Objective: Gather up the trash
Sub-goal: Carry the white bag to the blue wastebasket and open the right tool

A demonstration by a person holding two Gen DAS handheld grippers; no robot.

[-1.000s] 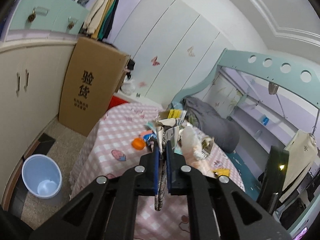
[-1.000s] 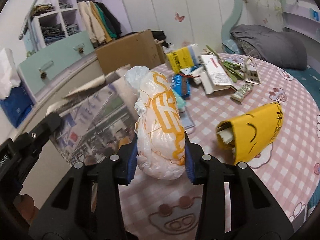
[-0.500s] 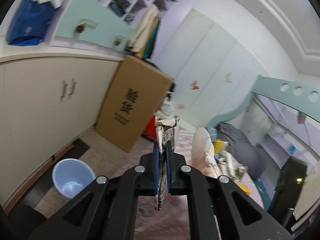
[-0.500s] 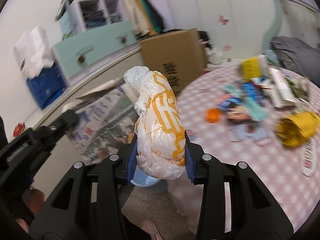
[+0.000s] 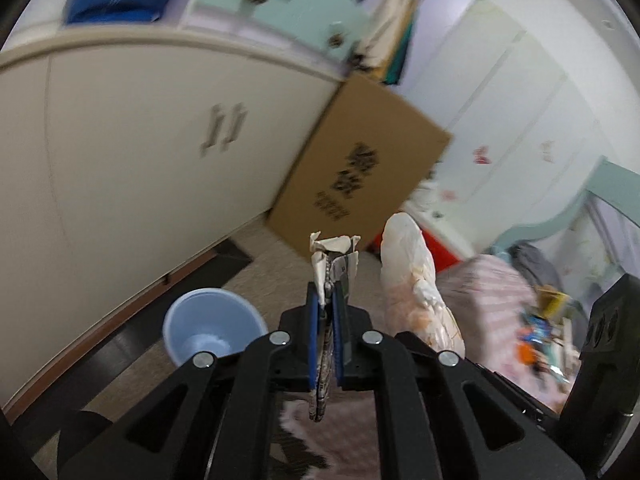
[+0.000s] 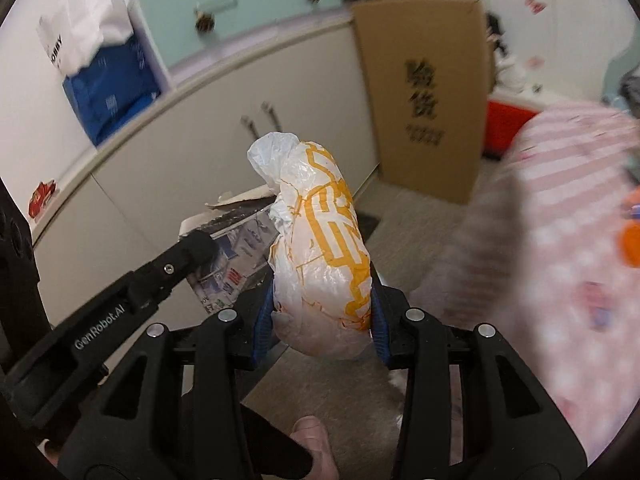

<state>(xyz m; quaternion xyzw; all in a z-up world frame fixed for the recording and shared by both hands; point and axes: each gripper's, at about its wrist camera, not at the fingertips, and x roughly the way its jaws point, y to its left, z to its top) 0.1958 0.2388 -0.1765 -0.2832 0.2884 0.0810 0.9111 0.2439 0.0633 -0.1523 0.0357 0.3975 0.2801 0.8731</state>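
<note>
**A:** Status on the trash?

**B:** Two pieces in hand. The crumpled white plastic bag with orange print [image 6: 320,248] sits between my right gripper's [image 6: 322,322] blue pads, both pressing its lower half, bag standing up past the fingertips. My left gripper [image 5: 325,312] is pinched nearly shut on a folded sheet of printed newspaper [image 5: 334,256]; the paper sticks out ahead of the tips and hangs below the jaws too.

**A:** Where's the bin?

**B:** The round pale-blue plastic waste bin [image 5: 210,330] is on the floor, below and left of the left claw, mouth up, looks nearly empty. It's near the cream cabinet doors [image 5: 160,152], with the tall brown cardboard box with black characters [image 5: 360,172] standing farther ahead. In the right wrist view I can't see the bin; bag and claw block that part.

**A:** So which step?

**B:** I'd call it the carry: both loads off the pink checked bedspread [image 6: 560,240], which is to the right of the right claw with more litter on it. Nothing dropped yet.

**A:** Next move?

**B:** My read: get each claw over the bin mouth, then open. Left is closer, so newspaper first. The sheet is wide and floppy, so I'd want it low and centred or it may catch the rim. The bag is light and puffy; it could cling to a pad, so open wide. The right claw sits just beside the left arm, so watch for a clash.

**A:** Other risks?

**B:** Views are blurred; I'd steady before releasing.
</note>
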